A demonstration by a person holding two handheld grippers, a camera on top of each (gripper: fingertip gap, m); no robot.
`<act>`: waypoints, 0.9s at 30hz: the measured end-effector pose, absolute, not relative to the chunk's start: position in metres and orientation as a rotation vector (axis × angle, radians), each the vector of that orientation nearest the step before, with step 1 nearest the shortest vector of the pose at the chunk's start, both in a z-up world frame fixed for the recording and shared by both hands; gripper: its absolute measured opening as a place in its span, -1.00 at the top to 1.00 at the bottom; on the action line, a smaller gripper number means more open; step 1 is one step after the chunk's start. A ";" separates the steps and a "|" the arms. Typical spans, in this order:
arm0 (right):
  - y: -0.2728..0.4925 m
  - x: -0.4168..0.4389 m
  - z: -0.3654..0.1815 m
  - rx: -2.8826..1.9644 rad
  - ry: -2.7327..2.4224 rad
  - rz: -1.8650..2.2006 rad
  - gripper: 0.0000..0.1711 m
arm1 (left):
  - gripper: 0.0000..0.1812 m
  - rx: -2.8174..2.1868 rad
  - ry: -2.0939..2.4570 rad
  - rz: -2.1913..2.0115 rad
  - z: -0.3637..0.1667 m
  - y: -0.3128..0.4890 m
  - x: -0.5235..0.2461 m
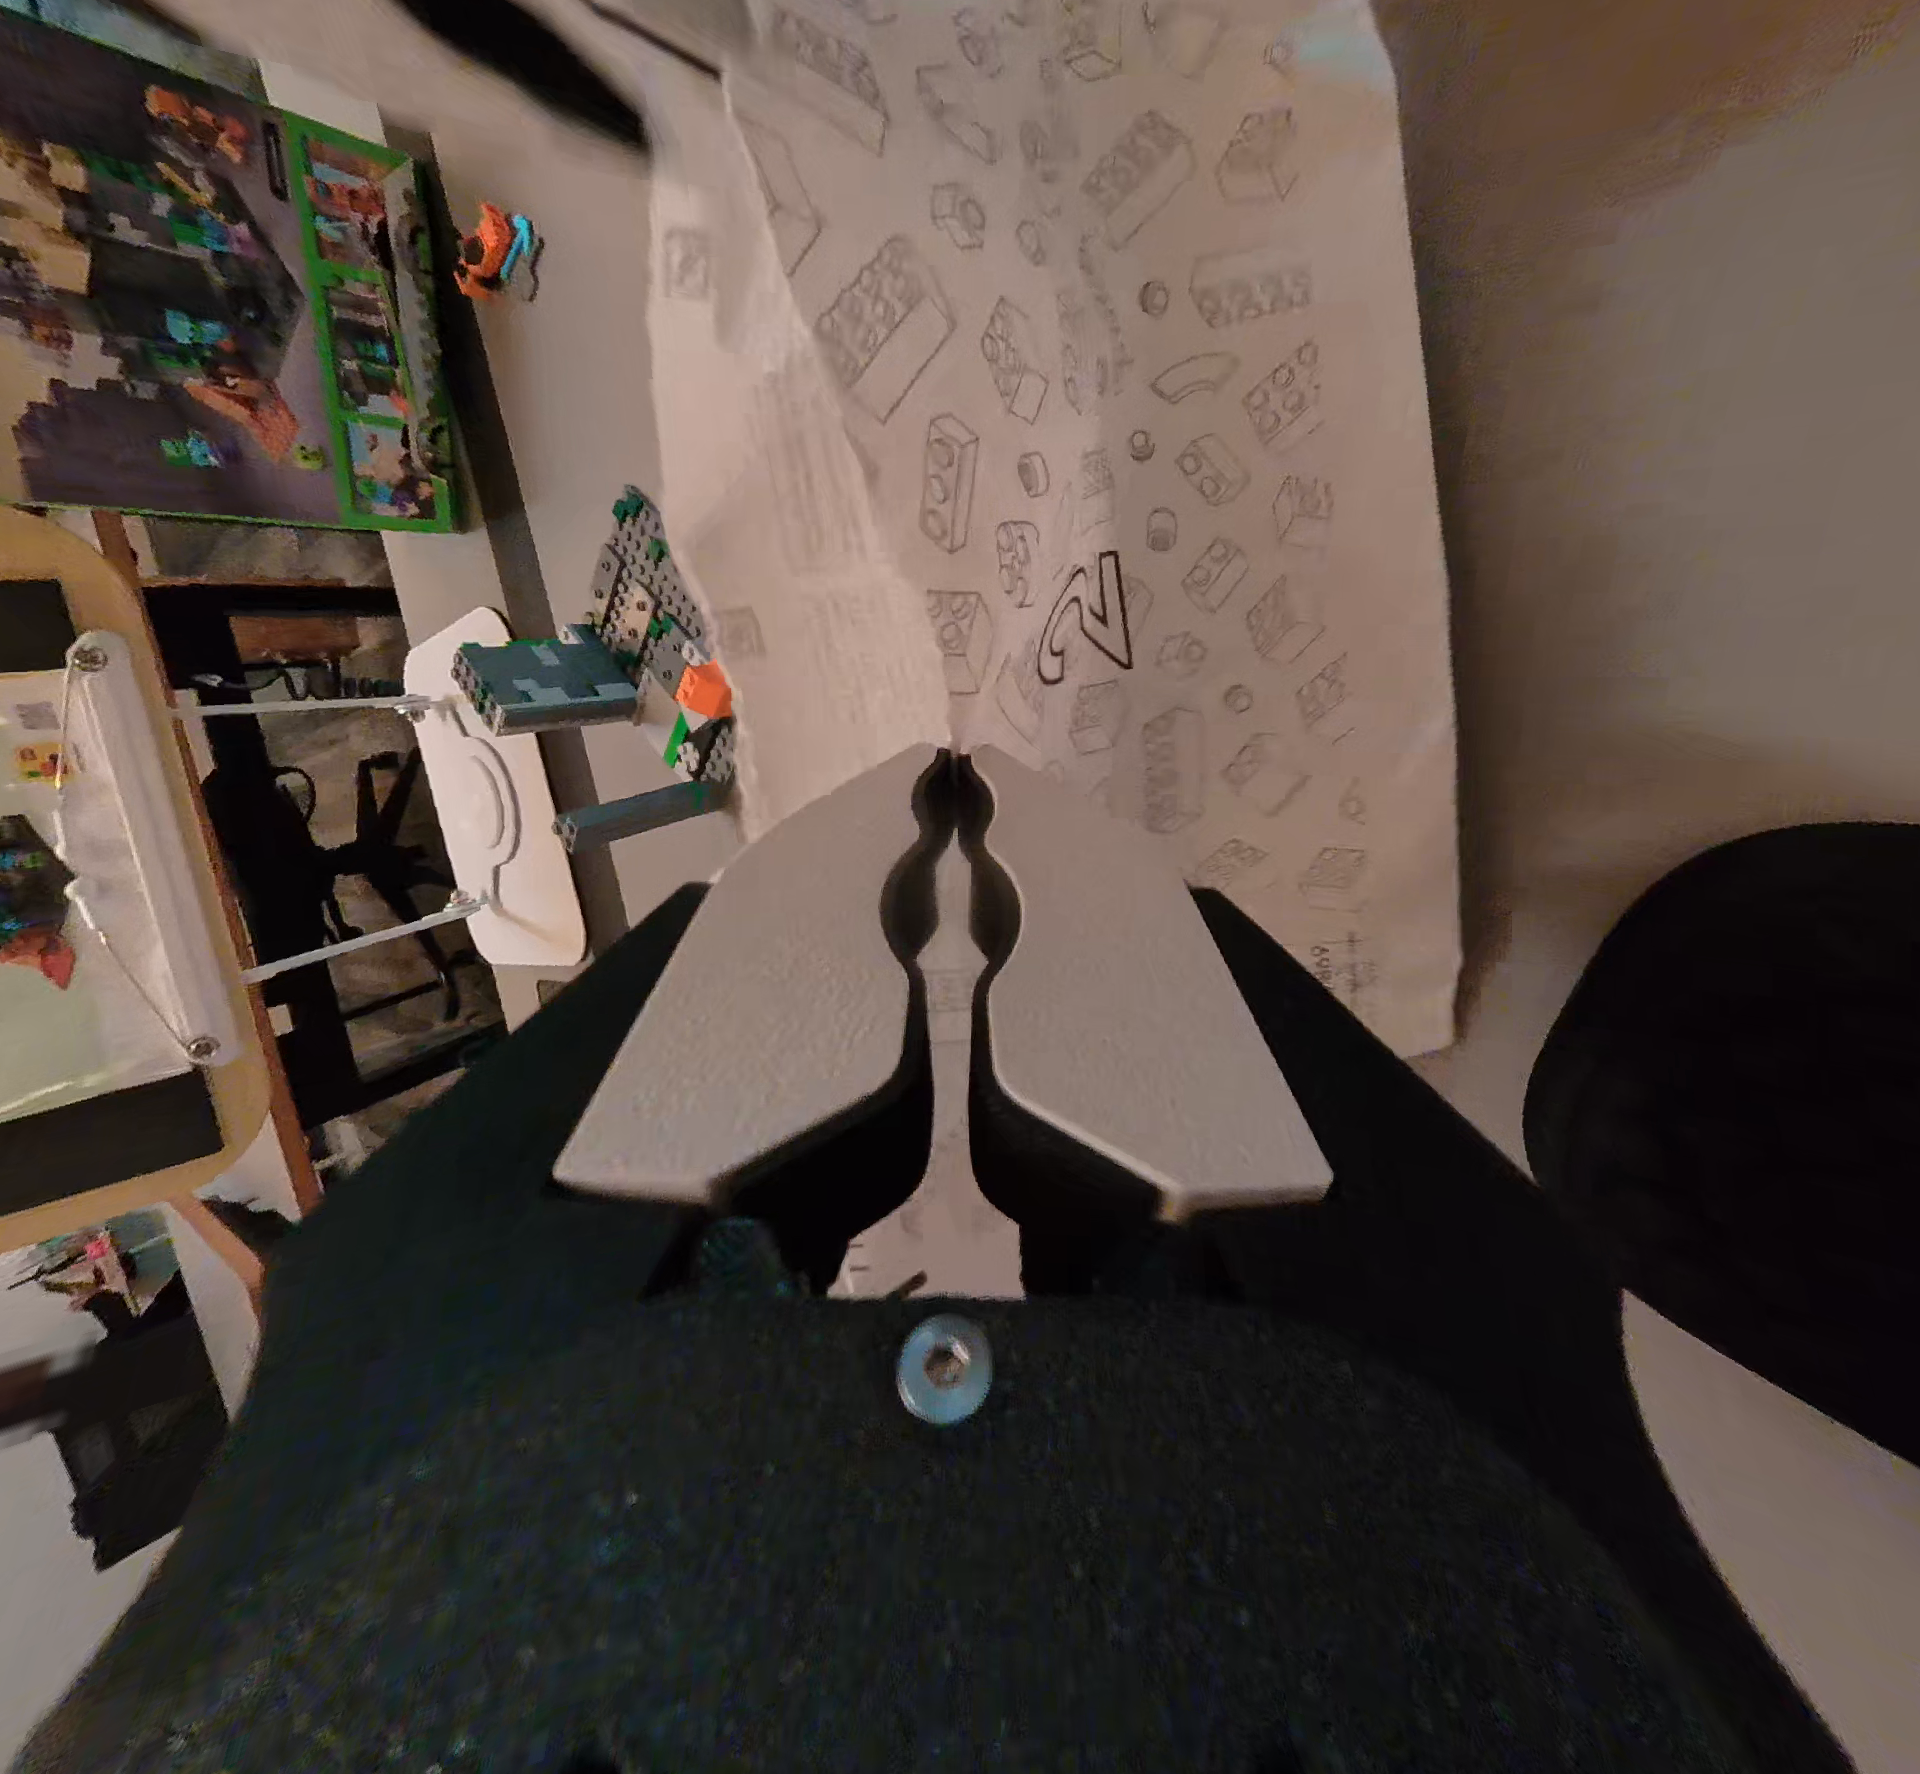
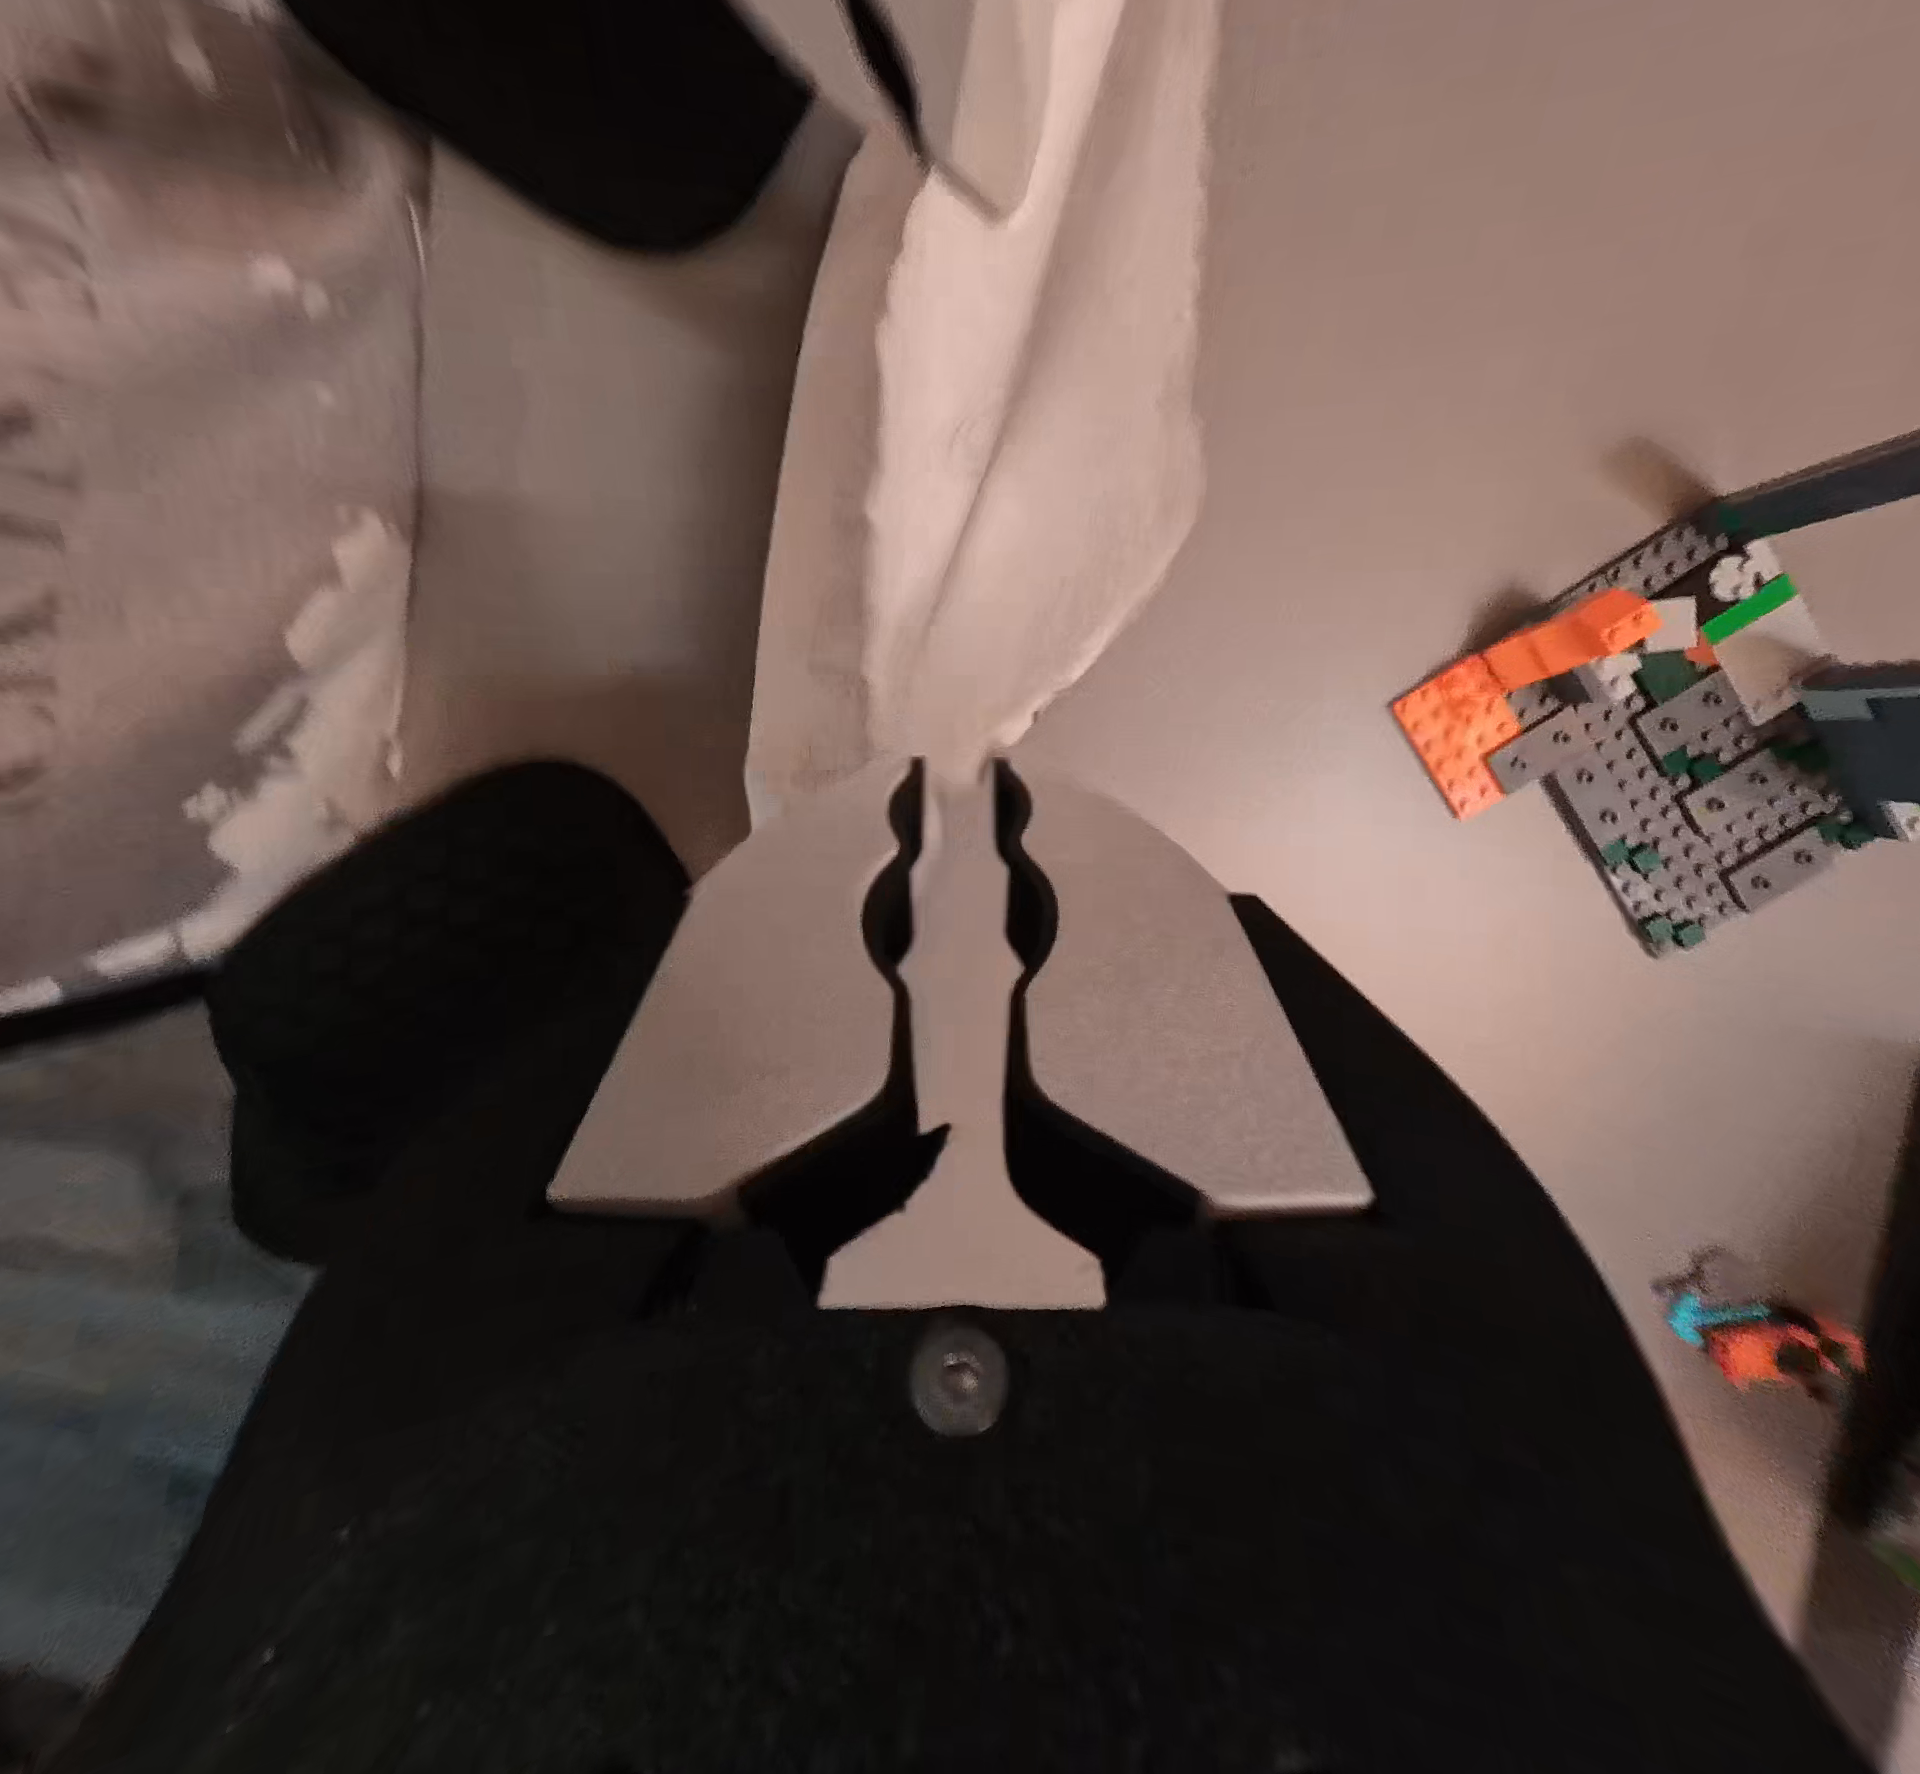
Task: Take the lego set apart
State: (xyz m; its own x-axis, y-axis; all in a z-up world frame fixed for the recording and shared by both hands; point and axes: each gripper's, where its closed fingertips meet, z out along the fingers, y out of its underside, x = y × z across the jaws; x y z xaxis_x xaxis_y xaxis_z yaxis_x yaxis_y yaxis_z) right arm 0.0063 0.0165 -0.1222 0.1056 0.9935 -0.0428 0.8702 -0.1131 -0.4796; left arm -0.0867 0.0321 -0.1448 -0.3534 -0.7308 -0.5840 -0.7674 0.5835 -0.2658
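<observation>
A white paper bag [image 1: 1122,394], printed with brick drawings, hangs lifted above the table. My left gripper [image 1: 951,766] is shut on its torn edge, and the creases run to the fingertips. The left gripper also shows blurred at the top of the right wrist view [image 2: 925,135], on the bag [image 2: 1039,477]. My right gripper [image 2: 958,774] has its fingers apart, with the bag's narrowed end standing between them. The lego set [image 1: 649,644], a grey studded plate with dark blue-grey pillars and orange bricks, stands on the table. It also shows in the right wrist view [image 2: 1662,758].
A small orange and blue figure [image 1: 494,254] [image 2: 1756,1340] lies on the table. The green-edged set box [image 1: 208,301] stands at the left, above a white holder [image 1: 488,789]. A black round object [image 1: 1745,1101] lies to the right. A clear plastic bag [image 2: 187,477] lies left. My right fingertips sit around 11 centimetres from my left ones.
</observation>
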 end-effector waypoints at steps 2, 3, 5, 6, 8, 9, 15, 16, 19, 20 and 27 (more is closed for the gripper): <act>0.029 -0.007 -0.113 -2.083 -1.707 0.573 0.64 | 1.00 -1.184 2.135 0.073 -0.144 0.030 -0.085; 0.033 -0.013 -0.111 -2.101 -1.671 0.593 0.56 | 1.00 -1.181 2.132 0.090 -0.143 0.030 -0.084; 0.040 -0.024 -0.111 -2.144 -1.628 0.574 0.48 | 1.00 -1.160 2.117 0.145 -0.140 0.032 -0.082; 0.045 -0.027 -0.114 -2.169 -1.621 0.530 0.47 | 1.00 -1.153 2.109 0.164 -0.138 0.032 -0.080; 0.049 -0.032 -0.124 -2.215 -1.670 0.447 0.44 | 1.00 -1.116 2.098 0.189 -0.134 0.030 -0.076; 0.049 -0.032 -0.132 -2.247 -1.718 0.416 0.43 | 1.00 -1.096 2.091 0.204 -0.131 0.029 -0.074; 0.058 -0.024 -0.152 -2.254 -1.977 0.099 1.00 | 1.00 -1.047 2.116 0.258 -0.123 0.013 -0.079; 0.075 -0.013 -0.146 -2.245 -1.932 -0.036 1.00 | 1.00 -1.066 2.141 0.249 -0.128 0.007 -0.085; 0.095 -0.002 -0.122 -2.336 -1.720 0.000 1.00 | 1.00 -1.100 2.156 0.221 -0.138 -0.004 -0.098; 0.095 -0.002 -0.118 -2.323 -1.717 -0.027 1.00 | 1.00 -1.109 2.134 0.211 -0.136 -0.004 -0.099; 0.080 -0.021 -0.124 -2.205 -1.797 -0.204 1.00 | 1.00 -1.145 2.019 0.223 -0.135 0.013 -0.093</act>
State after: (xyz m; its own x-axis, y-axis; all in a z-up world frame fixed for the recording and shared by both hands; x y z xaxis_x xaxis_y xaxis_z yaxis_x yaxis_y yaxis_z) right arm -0.0213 0.0801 -0.1239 0.2125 0.9336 0.2886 0.9745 -0.1809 -0.1326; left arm -0.0934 0.0128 -0.1354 -0.2819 -0.6493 -0.7064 -0.7876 0.5770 -0.2161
